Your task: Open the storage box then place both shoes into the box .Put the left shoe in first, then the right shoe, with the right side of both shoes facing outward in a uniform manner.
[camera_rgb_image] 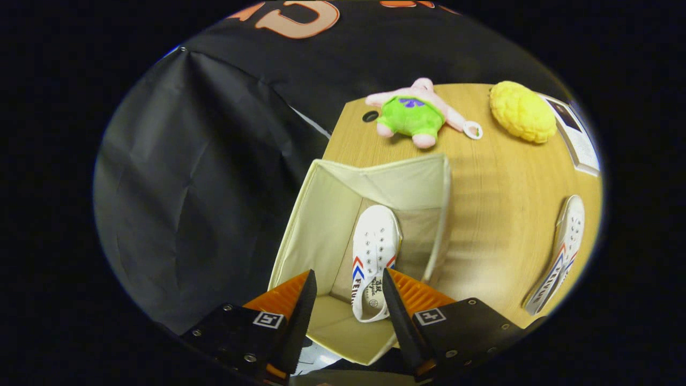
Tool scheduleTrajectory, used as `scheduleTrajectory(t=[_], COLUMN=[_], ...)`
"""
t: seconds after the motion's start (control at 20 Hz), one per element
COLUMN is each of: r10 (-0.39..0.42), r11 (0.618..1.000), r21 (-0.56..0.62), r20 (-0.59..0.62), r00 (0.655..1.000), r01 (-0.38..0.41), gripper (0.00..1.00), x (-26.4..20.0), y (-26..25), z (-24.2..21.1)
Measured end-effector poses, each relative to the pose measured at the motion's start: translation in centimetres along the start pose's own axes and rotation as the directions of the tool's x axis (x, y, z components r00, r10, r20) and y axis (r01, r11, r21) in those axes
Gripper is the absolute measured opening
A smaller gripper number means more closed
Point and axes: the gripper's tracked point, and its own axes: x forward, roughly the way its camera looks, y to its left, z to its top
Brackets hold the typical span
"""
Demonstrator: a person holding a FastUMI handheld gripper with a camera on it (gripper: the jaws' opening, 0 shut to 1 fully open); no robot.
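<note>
I can read little here. The white shoe (375, 252) in the storage box (321, 214) carries blue letters along its side, starting "FEI"; its insole stamp is too small to read. The second shoe (560, 257), at four o'clock from the box, has side lettering I cannot make out. Each finger of the gripper (348, 273), spread apart, bears a square black-and-white marker (268, 319).

- The storage box (370, 182) stood open on the table (498, 214), near its left edge.
- One shoe (375, 257) lay inside the box, below the parted tongs (347, 300).
- The other shoe (560, 254) lay on the table, well right of the box.
- A plush toy (412, 112) lay beyond the box.
- A round cushion (522, 111) sat beyond the box, to its right.
</note>
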Motion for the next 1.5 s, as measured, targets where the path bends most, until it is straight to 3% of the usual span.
scheduleTrajectory(t=[0.15,0.3,0.5,0.65,0.85,1.2,1.25,1.3,1.5], r10=[-0.104,-0.242,-0.406,-0.472,-0.513,-0.502,-0.504,-0.464,-0.422], r11=[0.994,0.969,0.913,0.874,0.848,0.848,0.848,0.872,0.874], r21=[-0.03,-0.011,0.101,0.176,0.195,0.233,0.226,0.227,0.306], r20=[0.11,0.164,0.128,0.083,0.061,0.068,0.072,0.096,0.088], r00=[0.988,0.956,0.905,0.878,0.856,0.862,0.86,0.881,0.902], r01=[0.108,0.247,0.395,0.453,0.494,0.475,0.479,0.434,0.379], gripper=[0.88,0.93,0.96,0.96,0.96,0.85,0.81,0.79,0.52], x=[-3.8,-6.9,-9.8,-12.7,-13.9,-9.6,-9.0,-8.3,-7.8], y=[-5.1,-12.3,-22.6,-28.6,-34.3,-36.9,-37.5,-36.8,-36.7], z=[1.7,1.5,-2.0,-5.6,-9.1,-9.2,-9.1,-8.6,-8.7])
